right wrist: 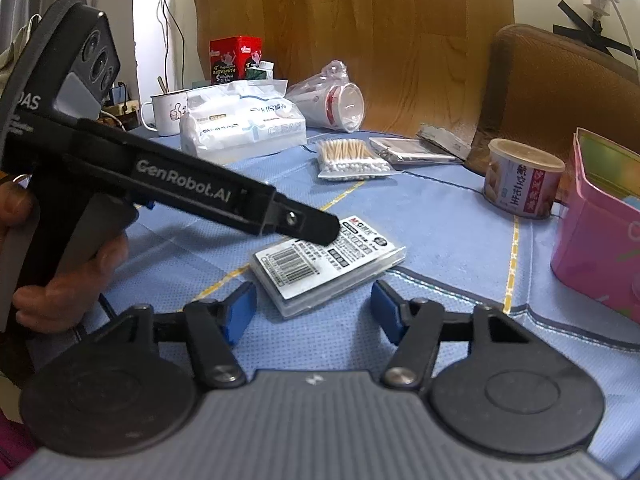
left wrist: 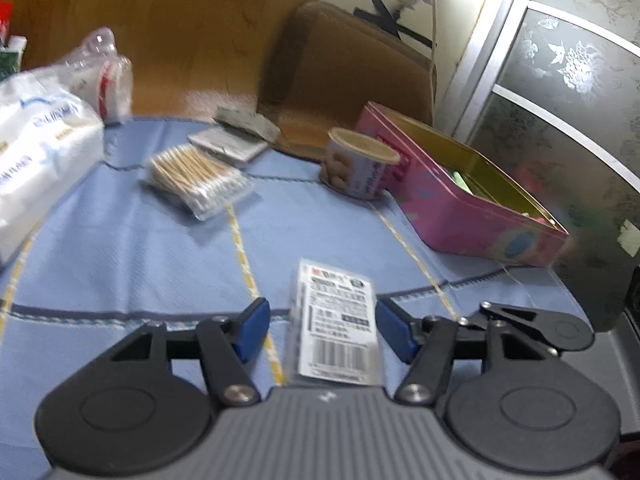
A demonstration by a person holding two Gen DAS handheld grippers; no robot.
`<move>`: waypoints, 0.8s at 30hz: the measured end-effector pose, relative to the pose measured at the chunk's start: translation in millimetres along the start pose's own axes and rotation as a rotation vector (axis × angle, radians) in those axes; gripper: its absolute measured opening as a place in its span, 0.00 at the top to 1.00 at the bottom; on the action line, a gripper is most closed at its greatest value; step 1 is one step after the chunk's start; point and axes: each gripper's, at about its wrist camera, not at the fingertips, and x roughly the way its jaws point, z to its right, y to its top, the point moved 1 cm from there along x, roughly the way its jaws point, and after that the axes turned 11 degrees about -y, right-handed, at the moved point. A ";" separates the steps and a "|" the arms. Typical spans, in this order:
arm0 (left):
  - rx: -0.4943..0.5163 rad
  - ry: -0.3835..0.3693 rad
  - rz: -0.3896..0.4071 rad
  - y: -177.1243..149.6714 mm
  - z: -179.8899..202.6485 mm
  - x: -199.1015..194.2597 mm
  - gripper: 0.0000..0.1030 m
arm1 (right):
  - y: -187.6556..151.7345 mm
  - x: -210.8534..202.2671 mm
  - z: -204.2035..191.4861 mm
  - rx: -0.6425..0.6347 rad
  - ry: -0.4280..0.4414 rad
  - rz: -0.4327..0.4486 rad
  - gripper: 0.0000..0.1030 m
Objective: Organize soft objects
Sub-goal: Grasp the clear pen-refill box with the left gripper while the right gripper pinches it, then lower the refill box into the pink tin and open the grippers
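Note:
A flat clear plastic pack (left wrist: 334, 320) with a white barcode label lies on the blue cloth (left wrist: 120, 260). My left gripper (left wrist: 321, 306) straddles it. Its right blue pad is at the pack's edge, while the left pad stands a little apart, so it is open. In the right wrist view the same pack (right wrist: 328, 260) lies just ahead of my right gripper (right wrist: 314, 289), which is open with nothing between its pads. A hand holds the left gripper there, and one black finger (right wrist: 308, 226) reaches over the pack's far end. A cotton swab bag (left wrist: 200, 180) and a tissue pack (left wrist: 36, 160) lie farther back.
An open pink tin box (left wrist: 472, 196) stands at the right with a round can (left wrist: 360, 168) beside it. Foil packets (left wrist: 232, 140) and bagged cups (left wrist: 104, 76) lie at the back. A mug (right wrist: 164, 114) and a red tin (right wrist: 234, 58) stand far left, and a brown chair (left wrist: 344, 80) stands behind.

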 end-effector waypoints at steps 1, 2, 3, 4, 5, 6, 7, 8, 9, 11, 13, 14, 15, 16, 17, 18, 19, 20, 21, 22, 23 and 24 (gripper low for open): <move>-0.003 -0.001 0.002 -0.3 1.0 0.3 0.42 | 0.0 -0.1 0.3 0.007 -0.002 0.001 0.43; -0.015 -0.018 -0.003 -0.5 1.4 1.0 0.45 | 0.0 -0.2 1.4 0.015 -0.001 0.002 0.45; -0.033 -0.039 -0.009 -0.7 1.8 1.8 0.45 | 0.2 -0.1 2.4 0.025 -0.004 0.003 0.47; -0.048 -0.054 -0.012 -1.1 3.1 2.5 0.45 | 0.4 -0.2 3.9 0.040 -0.005 0.003 0.49; -0.050 -0.058 -0.015 -1.7 5.5 3.2 0.45 | 0.4 -0.4 6.4 0.056 -0.002 0.002 0.50; -0.044 -0.048 -0.017 -2.4 8.8 4.4 0.45 | 0.3 -0.8 9.2 0.070 0.003 0.001 0.50; -0.037 -0.039 -0.020 -3.0 11.7 5.4 0.45 | 0.3 -1.2 10.8 0.080 0.003 0.000 0.50; -0.037 -0.035 -0.023 -3.2 13.6 6.3 0.45 | 0.3 -1.5 11.2 0.085 0.002 -0.001 0.50; -0.041 -0.035 -0.026 -3.2 14.8 6.5 0.45 | 0.1 -2.0 11.4 0.087 0.002 -0.001 0.49; -0.057 -0.042 -0.032 -2.6 14.9 6.8 0.45 | -0.6 -3.5 10.6 0.086 -0.010 0.001 0.48; -0.066 -0.038 -0.032 -1.9 14.9 7.6 0.44 | -1.3 -4.2 9.7 0.074 -0.017 0.002 0.47; -0.069 -0.032 -0.031 -2.0 15.8 8.1 0.44 | -1.5 -3.9 8.5 0.065 -0.023 0.002 0.47; -0.068 -0.022 -0.030 -1.9 17.4 8.9 0.45 | -1.8 -3.4 6.9 0.053 -0.030 0.003 0.46; -0.065 -0.010 -0.029 -1.7 19.8 9.6 0.45 | -2.1 -3.1 4.3 0.040 -0.044 0.006 0.47; -0.062 -0.003 -0.026 -0.7 21.9 9.7 0.45 | -2.3 -3.5 2.7 0.031 -0.052 0.011 0.47; -0.055 0.003 -0.019 1.3 25.0 8.8 0.45 | -3.0 -5.4 2.9 0.024 -0.060 0.021 0.48; -0.043 0.005 -0.011 4.3 28.4 7.5 0.45 | -3.5 -8.3 2.9 0.023 -0.068 0.041 0.50; -0.027 0.003 -0.003 8.5 32.5 6.2 0.45 | -3.7 -12.7 3.3 0.027 -0.077 0.067 0.53; -0.009 -0.002 0.006 13.8 37.8 4.8 0.45 | -3.3 -17.8 4.9 0.030 -0.088 0.092 0.54; 0.012 -0.009 0.018 20.1 44.3 3.7 0.45 | -1.6 -22.4 7.0 0.033 -0.101 0.114 0.55; 0.038 -0.014 0.032 26.9 52.1 3.2 0.45 | 0.4 -26.9 11.0 0.039 -0.113 0.135 0.55; 0.063 -0.020 0.046 32.9 59.6 3.6 0.45 | 3.0 -31.8 15.1 0.046 -0.129 0.159 0.55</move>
